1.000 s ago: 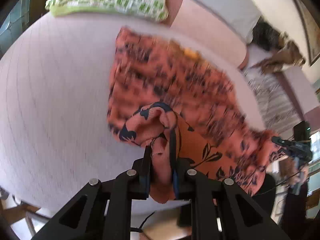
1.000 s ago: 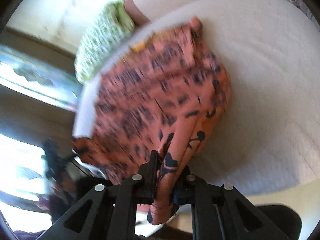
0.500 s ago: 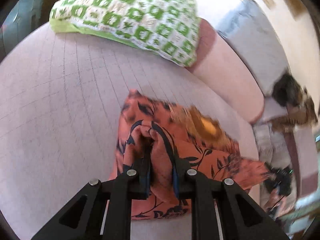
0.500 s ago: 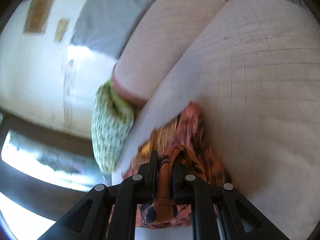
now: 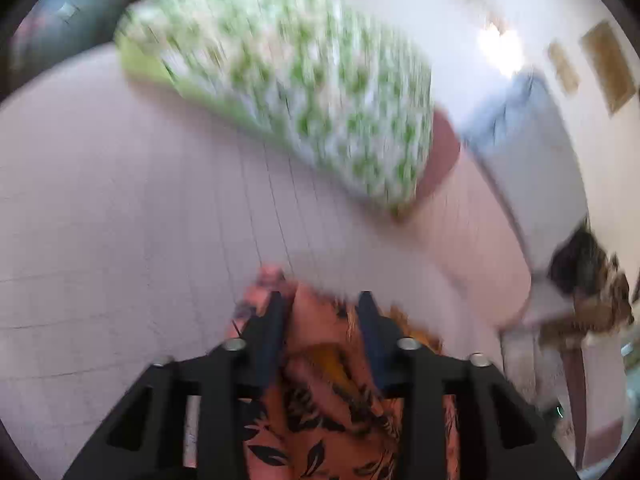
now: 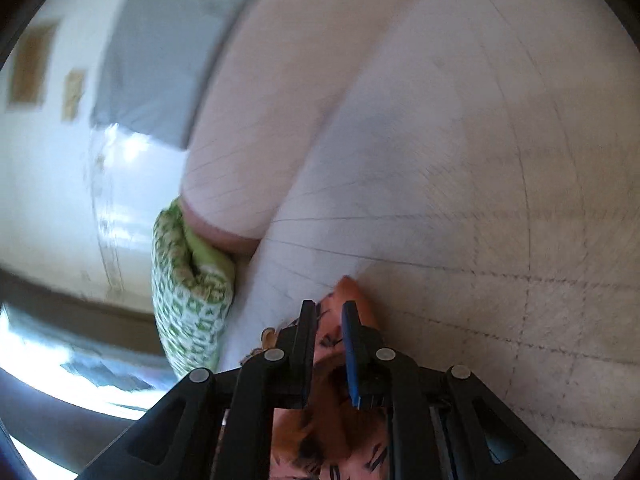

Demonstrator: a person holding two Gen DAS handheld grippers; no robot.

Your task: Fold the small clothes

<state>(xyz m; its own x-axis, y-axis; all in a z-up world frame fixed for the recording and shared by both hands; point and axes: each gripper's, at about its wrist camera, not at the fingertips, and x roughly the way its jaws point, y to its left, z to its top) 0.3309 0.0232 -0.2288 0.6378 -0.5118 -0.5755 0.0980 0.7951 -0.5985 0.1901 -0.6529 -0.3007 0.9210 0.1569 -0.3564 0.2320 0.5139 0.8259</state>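
Note:
An orange garment with dark leaf print (image 5: 320, 380) lies folded on the pale quilted bed (image 5: 120, 220). Over its far edge, my left gripper (image 5: 320, 298) has its jaws opening; the cloth lies loose between the spread fingers. In the right wrist view the same garment (image 6: 332, 412) bunches between the narrow fingers of my right gripper (image 6: 329, 306). Its jaws are only starting to open and the pads still pinch the fold. An orange corner of the garment pokes out past the fingertips onto the bed (image 6: 480, 160). Most of the garment is hidden under both grippers.
A green-and-white patterned pillow (image 5: 304, 92) (image 6: 188, 292) lies at the head of the bed beside a pink bolster (image 5: 480, 240) (image 6: 280, 100). A grey cushion (image 5: 532, 132) leans on the wall. A dark heap of cloth (image 5: 588, 272) sits at the far right.
Both grippers carried the garment's edge forward across the bed toward the pillow, folding it over itself. The left fingers have spread apart; the right fingers have parted only slightly.

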